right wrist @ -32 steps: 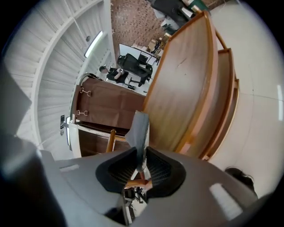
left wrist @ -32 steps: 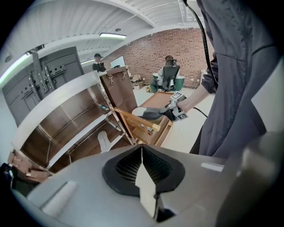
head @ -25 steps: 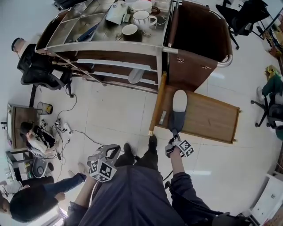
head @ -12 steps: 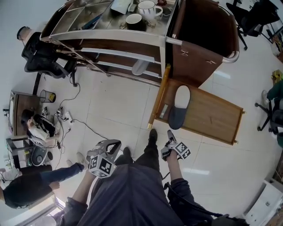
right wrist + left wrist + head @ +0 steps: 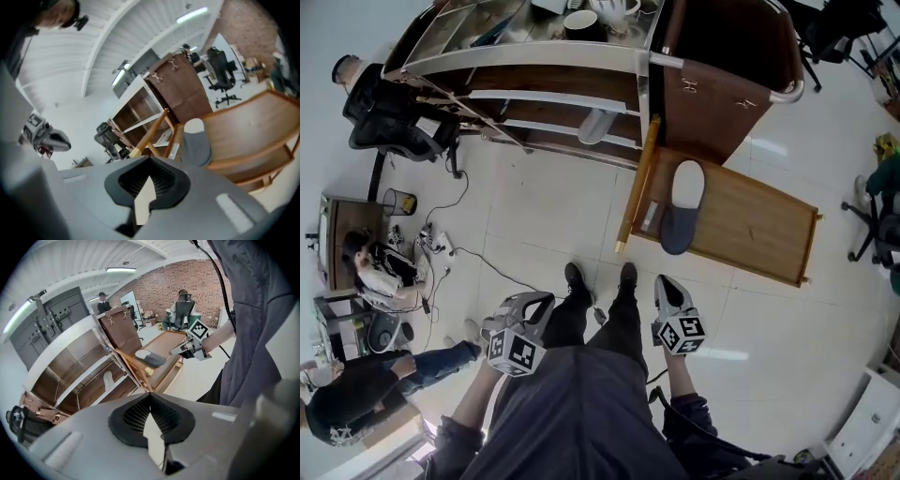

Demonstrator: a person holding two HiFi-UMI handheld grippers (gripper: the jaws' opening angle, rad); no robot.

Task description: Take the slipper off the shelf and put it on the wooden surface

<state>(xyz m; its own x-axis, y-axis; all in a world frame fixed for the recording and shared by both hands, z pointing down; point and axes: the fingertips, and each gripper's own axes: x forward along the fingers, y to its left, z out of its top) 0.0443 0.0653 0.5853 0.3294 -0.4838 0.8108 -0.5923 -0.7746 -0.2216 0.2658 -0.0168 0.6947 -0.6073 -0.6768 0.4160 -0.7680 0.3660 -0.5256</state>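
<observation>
A grey slipper with a white insole (image 5: 680,208) lies flat on the low wooden surface (image 5: 759,234), near its left end; it also shows in the left gripper view (image 5: 151,358) and the right gripper view (image 5: 196,143). My right gripper (image 5: 664,281) is shut and empty, held over the floor a short way before the slipper. My left gripper (image 5: 534,302) hangs at my left side, shut with nothing in it. A second, pale slipper (image 5: 592,127) rests on a lower board of the shelf (image 5: 572,84).
Cups (image 5: 581,19) stand on the shelf top. A brown cabinet (image 5: 722,66) stands right of the shelf. An office chair (image 5: 389,122), floor cables (image 5: 441,267) and a seated person (image 5: 370,277) are at the left. My shoes (image 5: 627,274) stand on the tiles.
My right gripper has let go of the slipper's heel, drawn back toward my body and shut. The slipper stays on the wood. The left gripper has barely moved.
</observation>
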